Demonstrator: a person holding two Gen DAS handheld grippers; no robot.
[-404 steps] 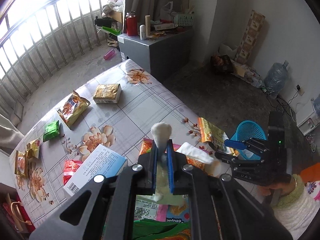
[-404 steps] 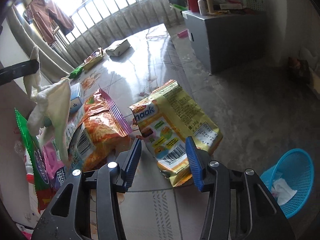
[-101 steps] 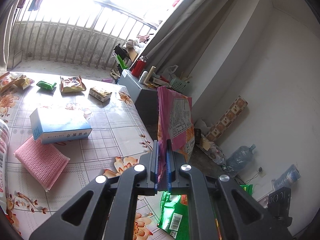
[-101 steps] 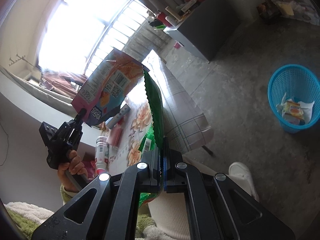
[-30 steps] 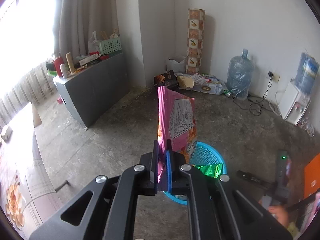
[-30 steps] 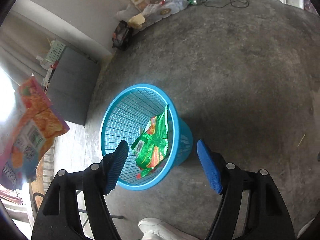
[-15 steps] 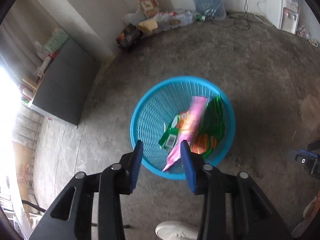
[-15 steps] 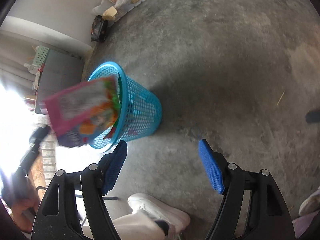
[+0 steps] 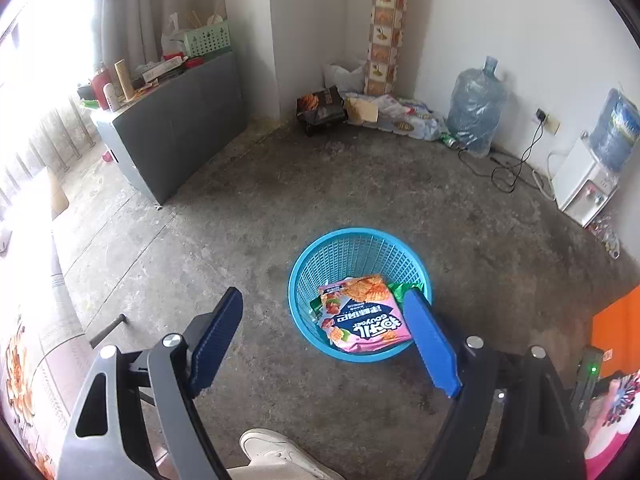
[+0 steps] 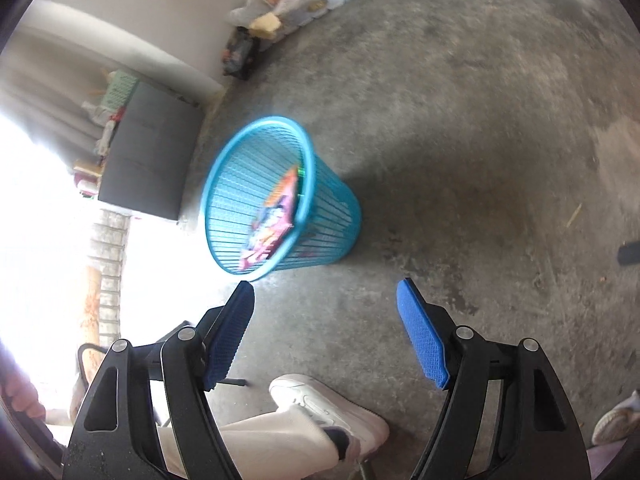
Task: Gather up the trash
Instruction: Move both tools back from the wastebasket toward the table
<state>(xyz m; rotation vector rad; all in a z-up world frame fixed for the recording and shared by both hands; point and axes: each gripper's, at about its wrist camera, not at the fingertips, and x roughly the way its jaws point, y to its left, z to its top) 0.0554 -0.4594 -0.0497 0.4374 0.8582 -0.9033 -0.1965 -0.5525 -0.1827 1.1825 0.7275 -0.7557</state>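
A blue mesh basket [image 9: 340, 248] stands on the concrete floor. A pink snack bag [image 9: 362, 322] lies inside it on top of a green bag [image 9: 404, 289]. My left gripper [image 9: 325, 334] is open and empty, held above and just in front of the basket. The right wrist view shows the same basket [image 10: 332, 208], blurred, with the pink bag [image 10: 270, 220] inside. My right gripper [image 10: 326, 330] is open and empty above the floor, near the basket's side.
A flowered table edge [image 9: 24, 360] is at the left. A grey cabinet [image 9: 172, 120] stands at the back left. Water jugs [image 9: 474, 108], a white dispenser [image 9: 584, 184] and cables line the far wall. The person's white shoe [image 10: 320, 404] is below the grippers.
My left gripper opened wider and pulled back; the pink bag, falling half a second ago, now rests in the basket. My right gripper stayed open and shifted slightly.
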